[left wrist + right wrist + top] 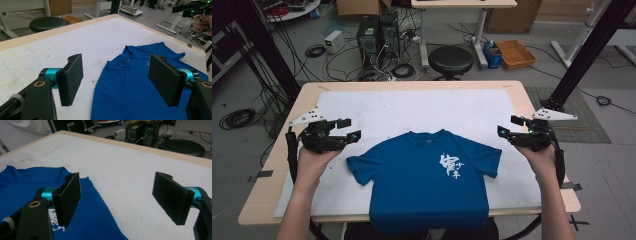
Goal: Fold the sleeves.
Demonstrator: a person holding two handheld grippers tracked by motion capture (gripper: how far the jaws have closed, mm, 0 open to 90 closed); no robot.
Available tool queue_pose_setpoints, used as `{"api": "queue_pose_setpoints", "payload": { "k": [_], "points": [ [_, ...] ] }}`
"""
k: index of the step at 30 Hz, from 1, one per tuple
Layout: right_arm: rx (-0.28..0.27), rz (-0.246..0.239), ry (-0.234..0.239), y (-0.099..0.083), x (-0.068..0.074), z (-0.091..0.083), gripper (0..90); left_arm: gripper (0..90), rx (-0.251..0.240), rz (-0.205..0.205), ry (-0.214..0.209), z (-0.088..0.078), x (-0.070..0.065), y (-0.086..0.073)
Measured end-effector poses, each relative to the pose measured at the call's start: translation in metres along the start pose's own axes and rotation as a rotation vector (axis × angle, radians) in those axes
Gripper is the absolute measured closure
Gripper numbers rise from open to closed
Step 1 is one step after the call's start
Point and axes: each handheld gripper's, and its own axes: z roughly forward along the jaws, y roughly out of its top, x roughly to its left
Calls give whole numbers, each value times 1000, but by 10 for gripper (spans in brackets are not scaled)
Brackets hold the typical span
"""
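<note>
The blue T-shirt (427,180) lies flat between both grippers (jaws apart).

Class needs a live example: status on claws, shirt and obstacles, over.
Left claw and right claw open, empty, flanking the shirt. Blue T-shirt flat, print up, hem over the table edge. Nothing in the way.

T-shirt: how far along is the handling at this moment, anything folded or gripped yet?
Done: the T-shirt lies flat, print up, sleeves spread, hem over the near edge of the table. In hand: nothing; the left gripper and right gripper hover open beside the sleeves. Left: every grasp and fold, apparently.
</note>
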Motion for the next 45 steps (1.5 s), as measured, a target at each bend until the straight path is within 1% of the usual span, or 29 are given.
{"api": "queue_pose_setpoints", "payload": {
  "k": [1,6,8,12,16,17,19,21,23,25,27,29,33,36,37,38,39,41,42,43,45],
  "points": [
    [0,0,1,0,0,0,230,287,1,6,0,0,0,0],
    [-1,1,3,0,0,0,229,287,9,7,-3,0,2,-2],
    [-1,-2,7,0,0,0,229,288,17,-1,1,-1,4,-4],
    [8,-4,13,0,1,1,230,288,20,-34,6,-7,13,-9],
    [11,-6,12,0,1,1,229,289,18,-38,4,-13,19,-14],
    [11,-7,11,0,1,1,229,289,30,-36,0,-14,21,-15],
    [11,-6,15,0,1,1,229,289,34,-42,-15,-15,22,-15],
    [13,-6,14,-1,1,2,229,289,48,-35,-26,-16,23,-15],
    [16,-2,14,-2,1,2,230,289,66,-27,-24,-18,22,-15],
    [17,-4,14,-2,1,2,230,289,62,-21,-13,-22,20,-18],
    [15,-5,15,-2,1,2,230,289,48,-30,-14,-25,19,-22],
    [15,-6,16,-2,1,2,230,289,44,-34,-9,-28,19,-26],
    [17,-5,17,-3,1,3,230,289,66,-49,0,-30,18,-33],
    [19,-8,15,-3,2,3,230,300,68,-64,-1,-32,20,-42],
    [19,-8,15,-3,2,3,230,300,67,-75,-4,-32,20,-45],
    [20,-5,14,-3,2,3,230,316,81,-93,-10,-31,23,-50],
    [21,-13,14,-3,2,4,230,346,92,-105,-14,-31,24,-54],
    [24,-12,12,-3,3,4,230,356,122,-132,-8,-29,27,-62],
    [31,-12,12,-4,3,6,231,401,156,-167,-2,-26,31,-70],
    [31,-12,12,-4,3,6,231,410,156,-167,-2,-26,31,-70],
    [38,-12,10,-5,3,7,232,411,188,-219,4,-21,34,-77]
  ]
}}
